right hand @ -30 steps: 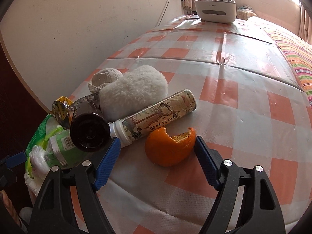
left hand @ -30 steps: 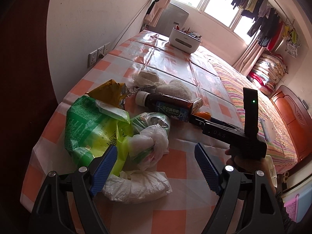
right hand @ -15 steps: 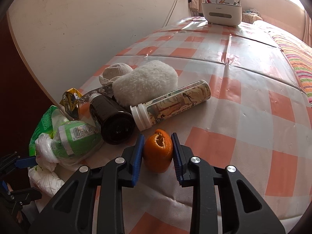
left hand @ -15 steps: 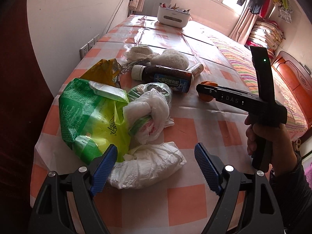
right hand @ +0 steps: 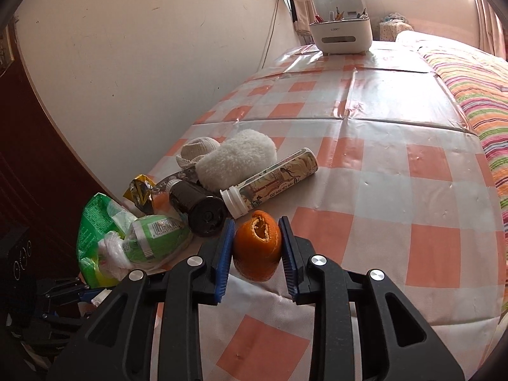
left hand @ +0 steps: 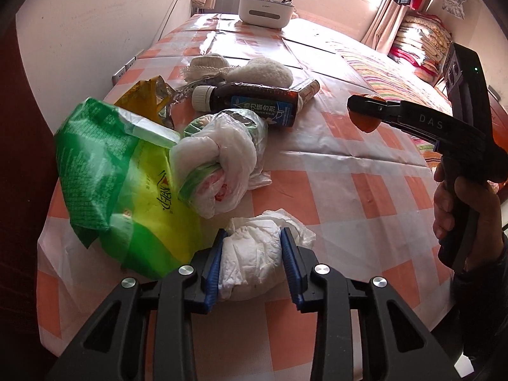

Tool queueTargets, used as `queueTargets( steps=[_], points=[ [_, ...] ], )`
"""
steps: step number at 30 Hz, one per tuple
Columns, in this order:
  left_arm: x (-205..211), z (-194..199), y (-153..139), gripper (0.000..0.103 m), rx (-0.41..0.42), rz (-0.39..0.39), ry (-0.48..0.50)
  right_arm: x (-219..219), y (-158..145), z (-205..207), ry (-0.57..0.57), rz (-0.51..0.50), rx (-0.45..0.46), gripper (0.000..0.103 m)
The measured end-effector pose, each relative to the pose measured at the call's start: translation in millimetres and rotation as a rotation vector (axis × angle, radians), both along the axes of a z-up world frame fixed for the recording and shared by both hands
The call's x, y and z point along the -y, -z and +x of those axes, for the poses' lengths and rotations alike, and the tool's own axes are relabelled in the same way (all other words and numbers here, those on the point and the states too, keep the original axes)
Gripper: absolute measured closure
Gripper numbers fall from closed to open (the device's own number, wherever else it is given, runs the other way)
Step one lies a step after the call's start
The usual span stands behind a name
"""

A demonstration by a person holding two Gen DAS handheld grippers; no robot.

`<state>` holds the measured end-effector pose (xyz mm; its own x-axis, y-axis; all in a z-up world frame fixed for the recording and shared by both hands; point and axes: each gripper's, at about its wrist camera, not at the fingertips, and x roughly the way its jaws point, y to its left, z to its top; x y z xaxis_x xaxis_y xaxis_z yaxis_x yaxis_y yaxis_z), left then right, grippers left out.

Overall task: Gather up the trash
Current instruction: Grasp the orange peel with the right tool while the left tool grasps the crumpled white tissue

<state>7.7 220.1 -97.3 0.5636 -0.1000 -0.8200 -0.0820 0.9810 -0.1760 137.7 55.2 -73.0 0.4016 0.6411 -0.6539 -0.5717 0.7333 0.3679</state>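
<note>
My left gripper [left hand: 252, 254], wide open a second ago, has just closed onto the crumpled tissue [left hand: 254, 254] on the table [left hand: 349, 190]; my right gripper [right hand: 255, 247] now lifts the clamped orange peel [right hand: 257, 247].

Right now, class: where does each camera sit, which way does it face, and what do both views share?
Left wrist: on the left gripper, facing down the checked table; jaws just closed on a crumpled white tissue wad; hand visible.
Right wrist: on the right gripper, facing the far white caddy; clamps the orange peel.
Shared: peel, dark brown bottle, green bag.
</note>
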Motion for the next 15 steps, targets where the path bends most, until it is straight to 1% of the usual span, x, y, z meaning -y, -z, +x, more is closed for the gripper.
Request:
queueTargets(
  steps=[1, 5, 11, 15],
  points=[
    [0, 0, 0, 0.074, 0.004, -0.006, 0.000, 2, -2, -1, 0.003, 0.007, 0.004, 0.075],
    [4, 2, -4, 0.078, 0.031, -0.023, 0.008, 7, -8, -5, 0.006, 0.022, 0.020, 0.075],
    [18, 4, -14, 0.079, 0.077, -0.038, 0.035, 17, -16, -8, 0.018, 0.045, 0.040, 0.075],
    [24, 9, -18, 0.079, 0.085, -0.050, 0.037, 24, -20, -9, 0.026, 0.048, 0.055, 0.075]
  ],
)
